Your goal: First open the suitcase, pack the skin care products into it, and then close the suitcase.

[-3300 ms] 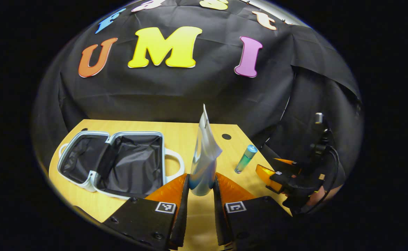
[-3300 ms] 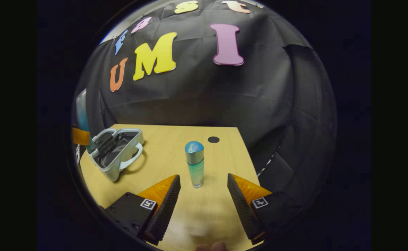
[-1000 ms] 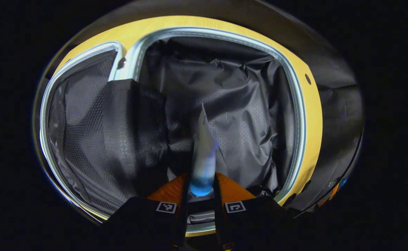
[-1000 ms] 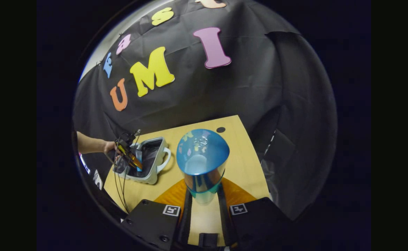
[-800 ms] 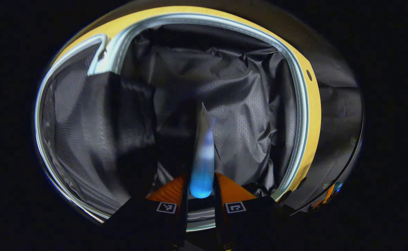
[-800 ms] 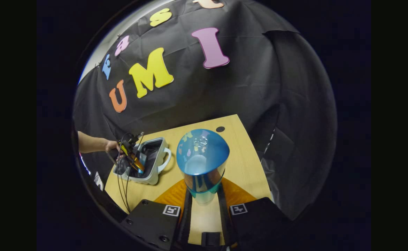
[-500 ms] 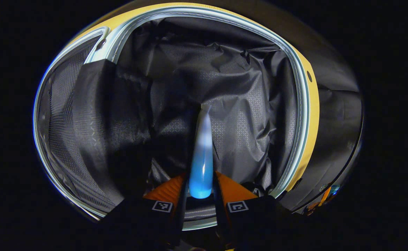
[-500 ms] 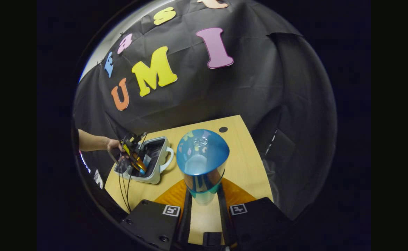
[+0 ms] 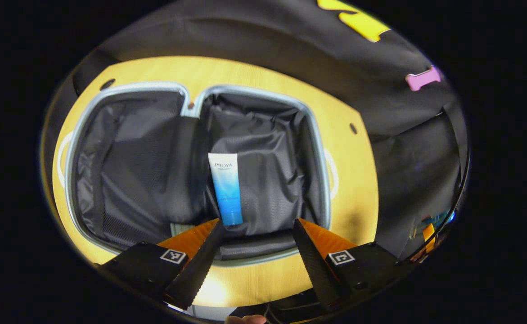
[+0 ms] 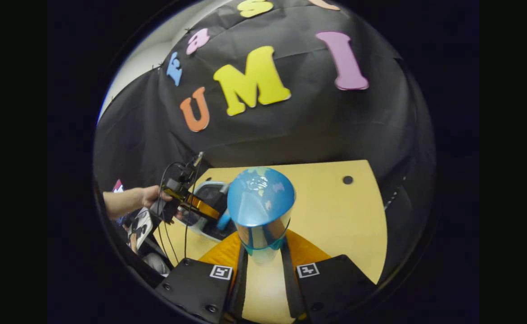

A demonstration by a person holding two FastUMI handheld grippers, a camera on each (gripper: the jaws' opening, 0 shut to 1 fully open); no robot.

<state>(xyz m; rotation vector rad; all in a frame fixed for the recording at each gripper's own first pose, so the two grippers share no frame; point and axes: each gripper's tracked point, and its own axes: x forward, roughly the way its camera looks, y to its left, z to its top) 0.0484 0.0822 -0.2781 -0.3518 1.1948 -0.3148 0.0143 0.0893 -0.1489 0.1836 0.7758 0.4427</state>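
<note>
The small suitcase [image 9: 319,148] lies open on the wooden table, both black-lined halves facing up. A white and blue tube [image 9: 226,189] lies flat in its right half, cap end toward me. My left gripper [image 9: 258,225] hovers open above the case's near rim, nothing between its fingers. In the right gripper view, my right gripper [image 10: 263,246] is shut on a bottle with a blue cap [image 10: 260,207], held upright above the table. Beyond it, the left gripper [image 10: 200,208] hangs over the suitcase [image 10: 209,185], held by a hand [image 10: 150,195].
The table [image 10: 335,216] has bare wood to the right of the case, with a small dark hole [image 10: 347,180] near its far edge. Black cloth walls close in behind and to the right. Cables hang from the left gripper.
My left gripper has opened and let go of the tube, which now lies in the case, and has drawn back above it. The right gripper, still holding the bottle, has swung left.
</note>
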